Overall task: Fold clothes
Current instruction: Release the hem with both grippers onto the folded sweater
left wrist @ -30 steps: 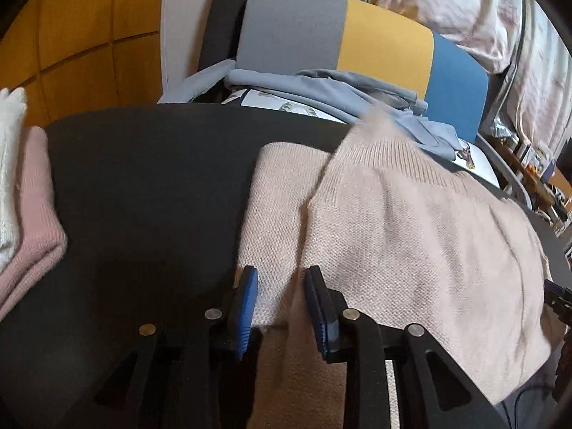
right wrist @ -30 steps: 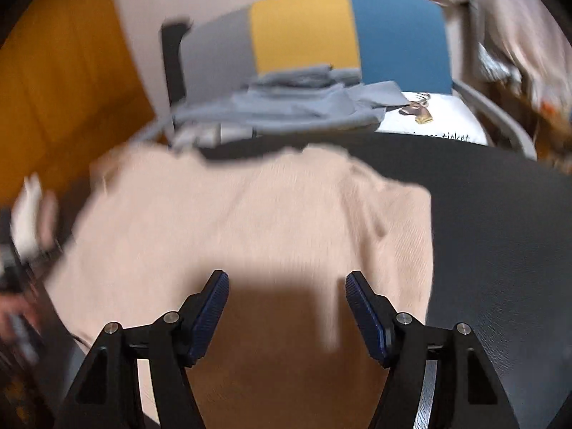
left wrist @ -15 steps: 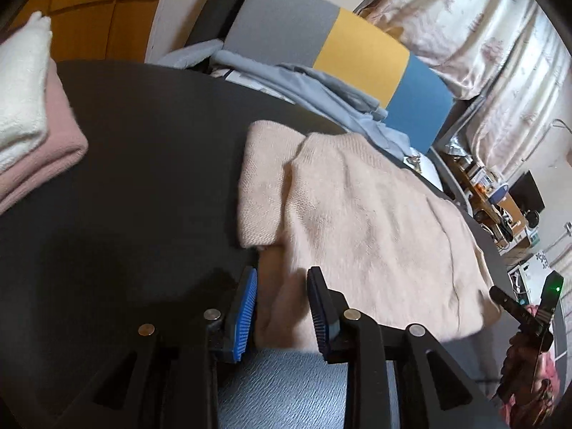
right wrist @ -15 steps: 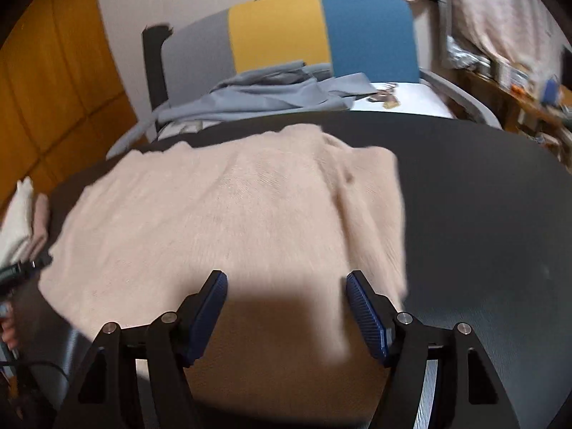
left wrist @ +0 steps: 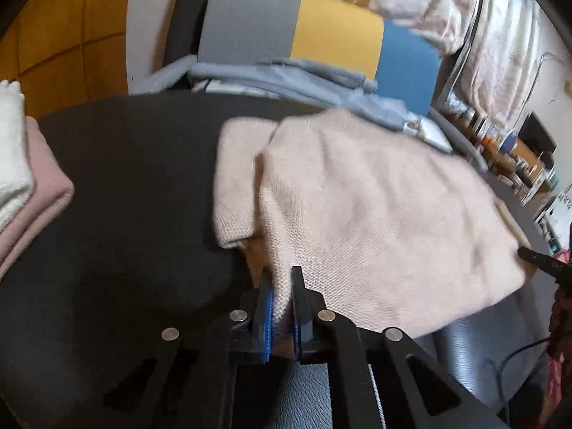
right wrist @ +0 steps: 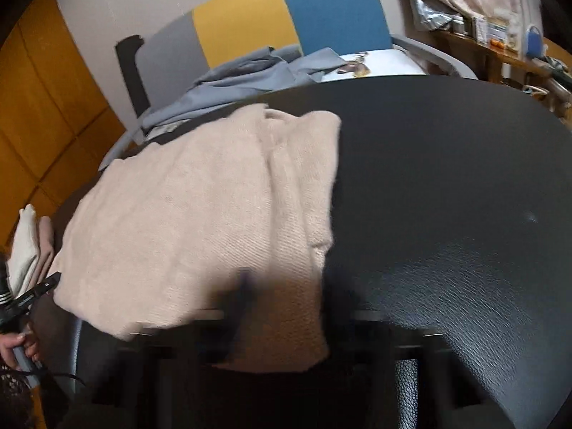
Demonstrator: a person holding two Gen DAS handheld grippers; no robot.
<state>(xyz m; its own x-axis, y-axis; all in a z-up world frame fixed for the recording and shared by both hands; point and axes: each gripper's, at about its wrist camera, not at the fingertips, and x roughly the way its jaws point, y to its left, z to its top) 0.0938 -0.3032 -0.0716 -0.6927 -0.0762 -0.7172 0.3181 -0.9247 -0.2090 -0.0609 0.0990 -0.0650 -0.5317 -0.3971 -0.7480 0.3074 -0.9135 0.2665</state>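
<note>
— Left gripper (left wrist: 280, 296)?
— Mine has pinched the beige sweater (left wrist: 375, 221) at its near hem, blue pads tight on the knit.
— And the right gripper (right wrist: 282, 307)?
— Blurred; its jaws are closing over the same hem, but I cannot tell if they grip.
— Where's the sweater?
— Flat on the black table (left wrist: 136, 186), with folded clothes (left wrist: 21, 178) to its left.

Surface: black table (left wrist: 136, 178), round far edge, pebbled sheen near right.
Middle: beige sweater (left wrist: 375, 207), part-folded, near hem overhanging the edge.
Far left: folded stack (left wrist: 21, 182), white on pink.
</note>
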